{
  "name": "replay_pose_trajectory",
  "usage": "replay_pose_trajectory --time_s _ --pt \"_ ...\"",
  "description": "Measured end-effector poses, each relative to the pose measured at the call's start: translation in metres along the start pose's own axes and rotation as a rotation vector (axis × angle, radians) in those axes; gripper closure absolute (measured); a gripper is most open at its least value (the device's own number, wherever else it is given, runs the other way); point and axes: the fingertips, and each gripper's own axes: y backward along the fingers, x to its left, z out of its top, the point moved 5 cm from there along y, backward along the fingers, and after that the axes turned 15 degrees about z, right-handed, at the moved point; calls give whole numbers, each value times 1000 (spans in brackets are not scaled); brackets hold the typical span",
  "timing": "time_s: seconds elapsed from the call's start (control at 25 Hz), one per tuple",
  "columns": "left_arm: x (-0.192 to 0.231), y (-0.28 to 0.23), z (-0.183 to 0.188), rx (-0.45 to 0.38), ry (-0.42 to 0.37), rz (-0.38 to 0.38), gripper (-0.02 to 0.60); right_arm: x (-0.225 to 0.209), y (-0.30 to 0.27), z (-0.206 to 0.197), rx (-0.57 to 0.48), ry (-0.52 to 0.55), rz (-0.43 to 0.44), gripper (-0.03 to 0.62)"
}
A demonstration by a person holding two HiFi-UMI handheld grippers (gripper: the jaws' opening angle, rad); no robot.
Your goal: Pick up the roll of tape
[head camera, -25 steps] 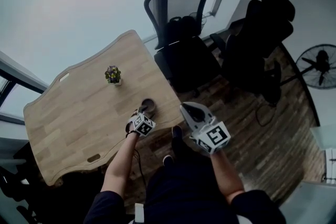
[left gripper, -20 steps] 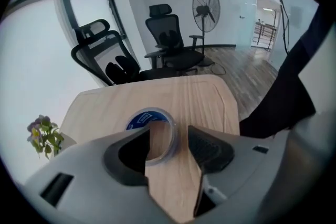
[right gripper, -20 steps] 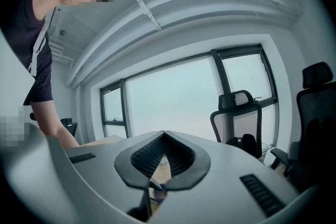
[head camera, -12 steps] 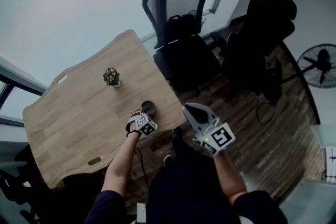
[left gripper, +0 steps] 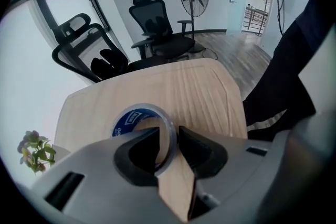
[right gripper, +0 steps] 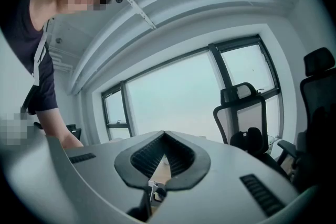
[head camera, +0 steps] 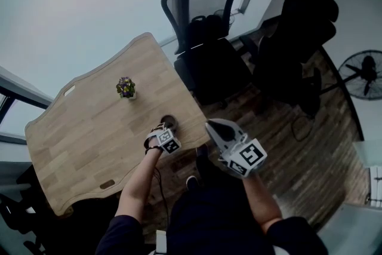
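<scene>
The roll of tape, a thin clear ring with a blue core, lies flat on the wooden table near its right edge. My left gripper points steeply down at it. One jaw stands inside the ring and the other outside, and they have just been closing with the ring's wall between them. In the left gripper view the left gripper pinches that wall. My right gripper hangs off the table's edge over the floor, shut and empty, its tips meeting in the right gripper view.
A small potted plant stands mid-table, also seen low in the left gripper view. Black office chairs stand behind the table's right end. A floor fan is at far right. Windows run along the far side.
The left gripper has sunk onto the tape and rolled a little, its marker cube shifting right. The right gripper has hardly moved.
</scene>
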Motion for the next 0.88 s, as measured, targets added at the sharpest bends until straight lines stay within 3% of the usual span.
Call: replay_pose_trajectory --time_s 0.28,0.48,0.72,0.88 --pt "-2 -2 2 84 -46 -53 499 0 -2 -5 -11 -25 9 588" --pt "-2 1 3 77 -54 -39 522 -1 -1 -7 -17 -55 15 588" --pt "3 5 -1 50 8 1 529 -2 0 -7 -23 -59 19 588" --pt "6 13 0 10 104 12 531 2 -1 -5 -24 -55 32 588"
